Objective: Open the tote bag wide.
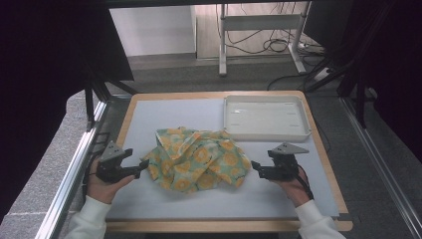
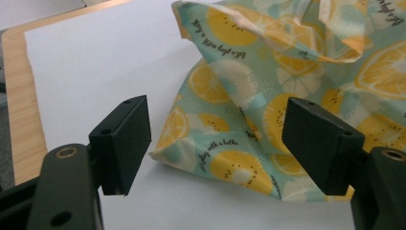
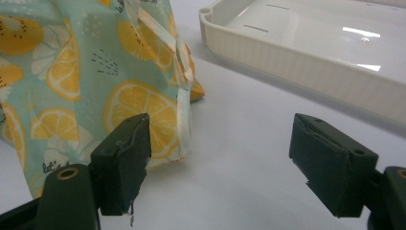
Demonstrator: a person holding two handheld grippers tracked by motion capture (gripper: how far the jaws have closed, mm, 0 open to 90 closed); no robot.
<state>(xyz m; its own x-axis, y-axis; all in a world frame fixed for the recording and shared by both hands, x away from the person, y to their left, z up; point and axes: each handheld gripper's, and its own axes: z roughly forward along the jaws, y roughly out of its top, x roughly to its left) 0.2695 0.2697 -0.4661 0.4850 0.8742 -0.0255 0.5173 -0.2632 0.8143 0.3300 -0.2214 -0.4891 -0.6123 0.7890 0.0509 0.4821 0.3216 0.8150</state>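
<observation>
Crumpled cloth (image 1: 198,159) sits mid-bench between your hands, tray (image 1: 266,118) far right. Soft, light, floppy, so pinch its edges. Left gripper (image 1: 143,168) and right gripper (image 1: 256,167): fingers spread, holding nothing.

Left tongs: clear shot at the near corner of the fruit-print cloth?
Probably yes. The left tongs stand open right beside the crumpled cloth, whose corner lies on the white mat just ahead between the jaws, with nothing in between.
</observation>
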